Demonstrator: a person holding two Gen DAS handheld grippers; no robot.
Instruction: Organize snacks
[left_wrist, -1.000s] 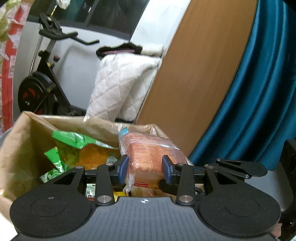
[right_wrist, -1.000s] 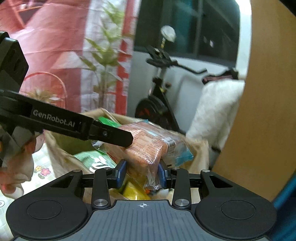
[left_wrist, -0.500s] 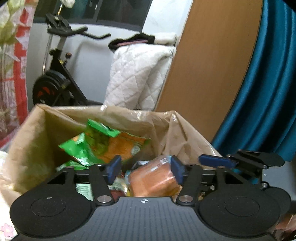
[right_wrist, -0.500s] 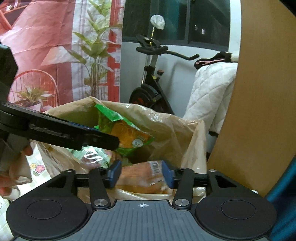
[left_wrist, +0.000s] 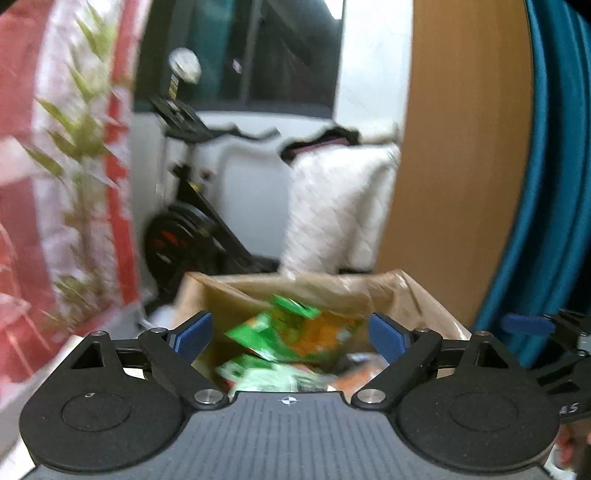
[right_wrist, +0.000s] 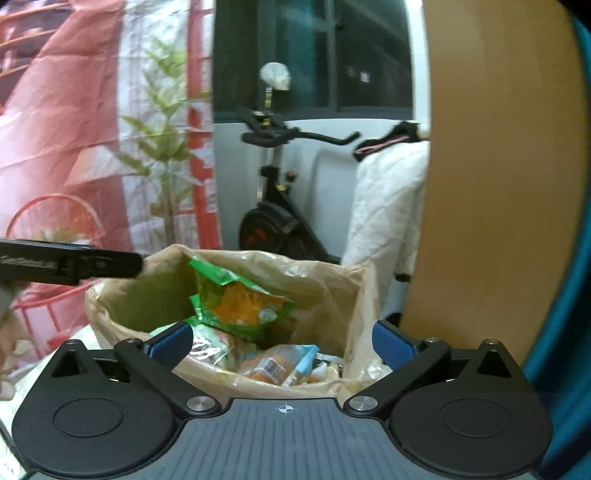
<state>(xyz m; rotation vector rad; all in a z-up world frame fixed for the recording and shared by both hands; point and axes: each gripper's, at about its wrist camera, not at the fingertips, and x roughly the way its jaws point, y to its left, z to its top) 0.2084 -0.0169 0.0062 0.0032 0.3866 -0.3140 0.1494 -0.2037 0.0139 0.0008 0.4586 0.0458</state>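
Snacks (right_wrist: 240, 306) in bag (right_wrist: 332, 280), beyond right hand-held gripper (right_wrist: 282, 343) (spread)

Your way into the paper bag (right_wrist: 354, 295) is open from above. Inside, the green snack packet (right_wrist: 236, 299) fills the far-left corner; the orange packet (right_wrist: 275, 365) occupies the near edge.

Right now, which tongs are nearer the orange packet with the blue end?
Right, probably. The right tongs hang open just before the orange packet with the blue end in the brown bag; the left tongs sit at its left rim, farther off.
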